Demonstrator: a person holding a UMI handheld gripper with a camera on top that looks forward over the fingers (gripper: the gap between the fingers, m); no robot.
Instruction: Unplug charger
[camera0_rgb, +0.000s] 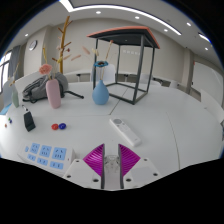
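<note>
My gripper (111, 158) hovers low over the white table (170, 140). Its two magenta pads (95, 160) stand close together with a narrow gap, and a small pale charger (111, 156) is pinched in that gap. A white power strip (47, 155) with blue sockets lies flat to the left of the fingers, and I see nothing plugged into it. Just ahead of the fingertips a white elongated piece (122, 132) lies on the table.
Beyond the fingers stand a blue vase (100, 93), a pink vase (53, 92) and a black metal frame stand (125, 60). A small black block (29, 120) and two small balls (60, 126) sit at the left.
</note>
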